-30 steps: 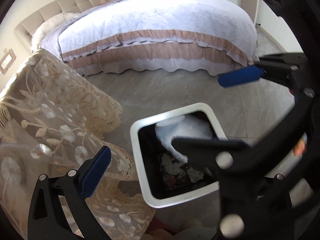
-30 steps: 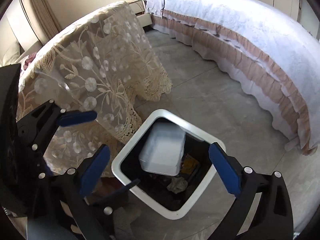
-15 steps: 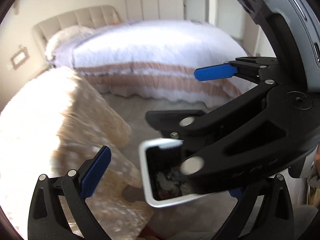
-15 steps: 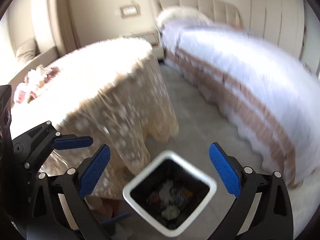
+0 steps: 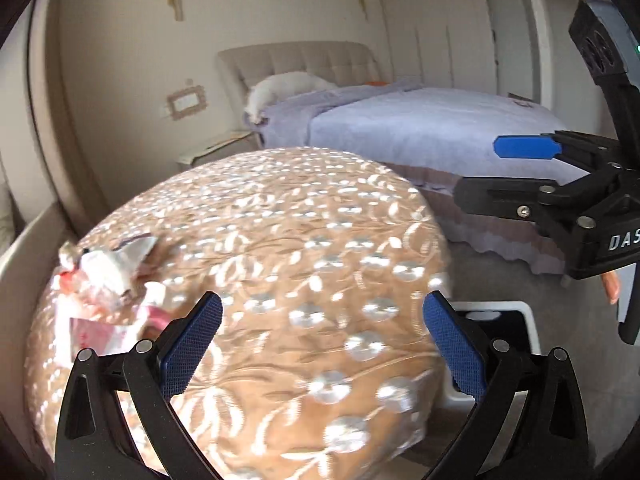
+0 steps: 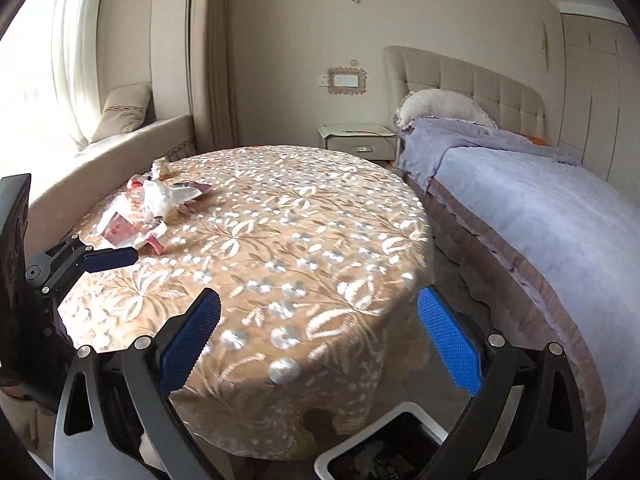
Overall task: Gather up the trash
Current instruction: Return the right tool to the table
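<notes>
Both tools have swung up from the bin to face the surface; left tool and right tool gape apart, empty. Some rubbish already lies in the bin. A wrapper pile remains at the surface's far-left edge, its long axis running toward the window bench.

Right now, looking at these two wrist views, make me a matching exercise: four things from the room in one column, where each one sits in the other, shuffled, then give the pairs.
Things:
1. trash pile
2. white bin
3. pillow
4. nightstand

Places:
A. on the floor below the table's edge
B. between the table and the bed, against the wall
C. on the table's far left side
D. at the head of the bed

Pairs: 1-C, 2-A, 3-D, 4-B
</notes>
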`<state>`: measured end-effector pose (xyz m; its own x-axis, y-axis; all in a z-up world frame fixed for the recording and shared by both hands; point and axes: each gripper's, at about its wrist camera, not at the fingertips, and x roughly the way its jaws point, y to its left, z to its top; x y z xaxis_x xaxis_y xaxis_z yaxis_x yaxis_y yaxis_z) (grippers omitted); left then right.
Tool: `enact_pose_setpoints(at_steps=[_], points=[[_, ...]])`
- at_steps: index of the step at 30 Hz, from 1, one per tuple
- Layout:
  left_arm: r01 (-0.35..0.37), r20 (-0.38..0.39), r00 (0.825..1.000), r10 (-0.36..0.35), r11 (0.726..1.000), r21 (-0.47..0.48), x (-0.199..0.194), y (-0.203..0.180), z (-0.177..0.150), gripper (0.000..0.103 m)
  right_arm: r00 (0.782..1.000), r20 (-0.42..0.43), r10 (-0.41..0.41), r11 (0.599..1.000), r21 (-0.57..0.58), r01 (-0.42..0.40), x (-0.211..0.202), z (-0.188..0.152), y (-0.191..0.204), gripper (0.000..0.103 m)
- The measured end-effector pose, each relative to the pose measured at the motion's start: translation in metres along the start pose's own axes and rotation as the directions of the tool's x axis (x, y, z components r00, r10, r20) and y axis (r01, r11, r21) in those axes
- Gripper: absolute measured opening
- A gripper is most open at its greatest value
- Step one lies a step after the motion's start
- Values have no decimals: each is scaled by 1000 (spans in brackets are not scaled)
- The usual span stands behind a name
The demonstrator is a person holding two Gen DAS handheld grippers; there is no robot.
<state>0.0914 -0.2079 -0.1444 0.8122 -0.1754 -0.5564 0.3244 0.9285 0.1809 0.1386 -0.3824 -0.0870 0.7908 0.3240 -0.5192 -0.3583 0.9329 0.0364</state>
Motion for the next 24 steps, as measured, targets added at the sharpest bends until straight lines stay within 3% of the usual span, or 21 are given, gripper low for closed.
enact_pose_setpoints(at_steps=[5,10,15,19,24], points=[[-124,7,992,125,987,-98,-15,66,-8,98,997,8,73,997,-41,-73,15,18,40,98],[-258,16,964,264,954,-151,-30,125,-19,98,991,-25,134,988,-74,-135,36,27,74,98],[-335,-15,940,341,915,-222,-36,180,-27,98,977,-70,203,974,-86,-209,59,32,106,98],[-340,-42,938,344,892,-297,-35,211,-34,98,964,-100,246,961,-106,-256,76,36,132,98],[-296,-79,954,289,871,-391,-19,242,-37,98,954,-133,268,949,-135,-285,97,40,154,98]])
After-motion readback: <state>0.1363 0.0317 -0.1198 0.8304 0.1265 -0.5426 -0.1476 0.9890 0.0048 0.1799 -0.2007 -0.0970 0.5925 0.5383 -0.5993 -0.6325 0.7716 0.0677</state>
